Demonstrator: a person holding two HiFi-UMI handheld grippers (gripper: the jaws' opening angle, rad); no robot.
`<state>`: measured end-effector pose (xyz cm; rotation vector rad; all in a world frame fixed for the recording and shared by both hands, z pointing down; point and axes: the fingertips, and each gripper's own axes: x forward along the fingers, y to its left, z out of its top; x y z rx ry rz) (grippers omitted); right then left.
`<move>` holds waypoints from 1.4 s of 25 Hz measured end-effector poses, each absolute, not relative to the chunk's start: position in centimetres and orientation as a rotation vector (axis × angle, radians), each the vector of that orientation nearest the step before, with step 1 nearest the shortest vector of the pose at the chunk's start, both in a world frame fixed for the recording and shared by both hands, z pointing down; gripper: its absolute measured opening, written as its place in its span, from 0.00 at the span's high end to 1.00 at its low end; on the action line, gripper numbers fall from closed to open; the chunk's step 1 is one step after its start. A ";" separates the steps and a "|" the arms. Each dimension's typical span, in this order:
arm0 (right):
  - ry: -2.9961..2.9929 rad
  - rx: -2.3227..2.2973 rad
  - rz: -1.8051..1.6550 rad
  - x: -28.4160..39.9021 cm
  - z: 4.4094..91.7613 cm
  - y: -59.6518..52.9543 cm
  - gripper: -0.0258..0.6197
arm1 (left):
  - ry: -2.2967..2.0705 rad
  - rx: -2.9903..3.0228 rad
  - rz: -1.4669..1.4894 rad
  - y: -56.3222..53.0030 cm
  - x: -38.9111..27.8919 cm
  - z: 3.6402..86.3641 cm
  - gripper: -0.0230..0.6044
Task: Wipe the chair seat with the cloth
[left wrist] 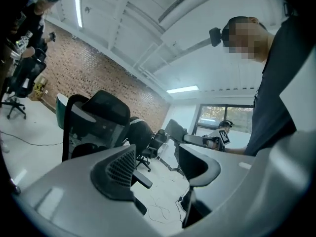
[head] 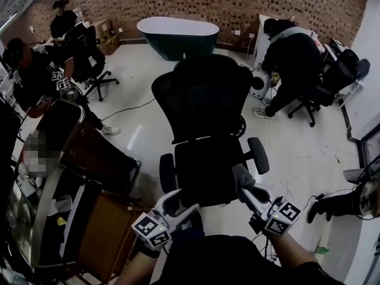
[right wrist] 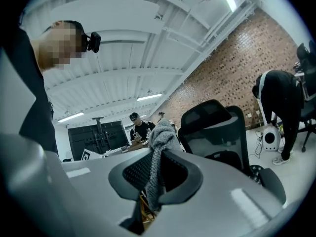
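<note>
1. My right gripper is clamped on the cloth. The grey knit fabric is pinched between both jaws and bunches up above their tips.
2. My left gripper has its jaws spread apart, with nothing between them.
3. In the head view, the chair stands directly ahead of me. Its seat faces me, with the backrest on the far side.
4. The cloth sits at the near right corner of the chair seat, just inside the right armrest. I cannot tell whether it touches the seat.
5. My left gripper is at the near left corner of the chair seat, just beside the left armrest.
6. Behind the chair, a tub stands against a brick wall.
7. Right of the chair and further back, a person bends forward.
</note>
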<state>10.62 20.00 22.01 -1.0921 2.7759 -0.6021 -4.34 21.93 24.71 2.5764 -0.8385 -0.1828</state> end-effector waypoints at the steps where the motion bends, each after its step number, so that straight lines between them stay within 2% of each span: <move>1: 2.775 -1.100 -0.593 9.8 21.7 18.6 0.91 | -0.824 2.578 -0.169 20.6 -4.9 24.7 0.50; 10: 2.811 -1.025 -0.592 4.8 20.8 9.6 0.91 | -0.816 2.551 -0.160 13.1 -7.7 25.2 0.50; 16: 2.869 -0.956 -0.660 3.8 23.8 5.2 0.91 | -0.886 2.487 -0.152 10.1 -8.2 26.8 0.50; 22: 3.101 -0.872 -0.862 0.9 37.4 -0.4 0.91 | -0.966 2.313 -0.160 6.9 -9.9 33.8 0.50; 27: 3.372 -0.802 -0.805 -1.9 49.8 -6.0 0.91 | -1.019 2.257 -0.122 3.9 -9.3 39.3 0.50; 35: 3.588 -0.749 -1.030 -8.9 68.0 -13.1 0.91 | -1.038 2.185 -0.131 0.4 -8.3 48.2 0.50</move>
